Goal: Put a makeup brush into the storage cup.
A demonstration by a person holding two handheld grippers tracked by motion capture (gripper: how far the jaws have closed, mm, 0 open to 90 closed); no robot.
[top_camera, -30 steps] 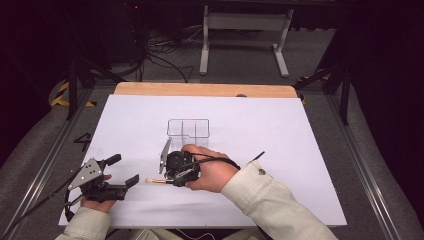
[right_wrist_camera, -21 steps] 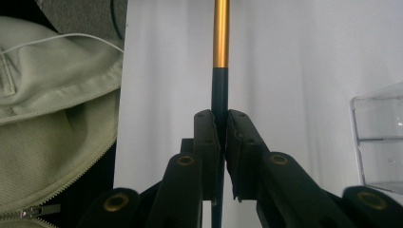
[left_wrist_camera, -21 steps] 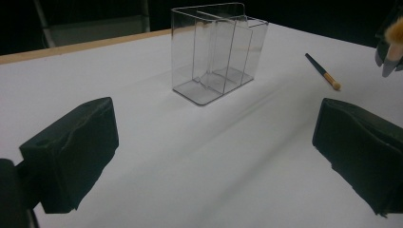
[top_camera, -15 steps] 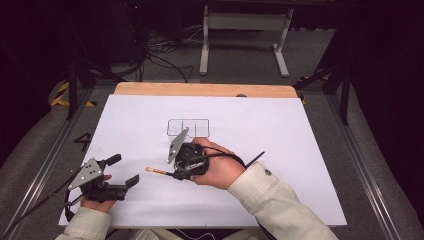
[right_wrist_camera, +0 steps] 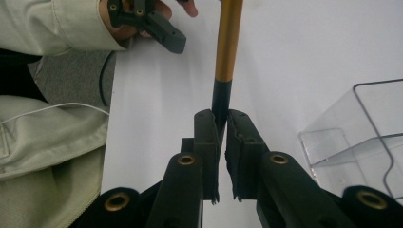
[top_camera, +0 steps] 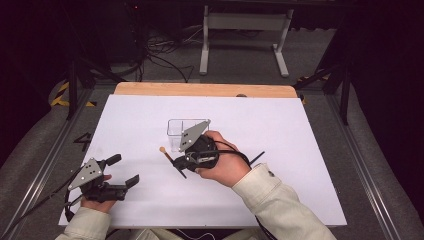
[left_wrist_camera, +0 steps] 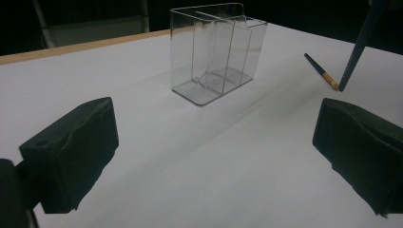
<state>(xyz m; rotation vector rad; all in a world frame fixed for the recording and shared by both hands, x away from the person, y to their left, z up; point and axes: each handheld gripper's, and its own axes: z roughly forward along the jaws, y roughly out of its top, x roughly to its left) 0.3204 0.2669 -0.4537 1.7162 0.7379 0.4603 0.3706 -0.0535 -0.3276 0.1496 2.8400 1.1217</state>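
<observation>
near the middle of the white, paper-smooth worktop [top_camera: 310, 150] stands a clear hard-plastic box [top_camera: 176, 131] with rounded corners and inner dividers. just in front of it the right gripper [top_camera: 176, 161] has its fingers clenched on a slim pencil [top_camera: 169, 157], dark shaft with an ochre end. the right gripper view adds the grip itself: ribbed black pads pinching the dark part. the left gripper [top_camera: 125, 172] rests at the worktop's near left, fingers released and holding nothing. its view shows a second pencil [left_wrist_camera: 321, 72] lying flat.

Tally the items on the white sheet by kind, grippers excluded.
Clear divided container: 1
Pencils: 2, one held in the right gripper, one apparently lying loose
Total: 3
</observation>
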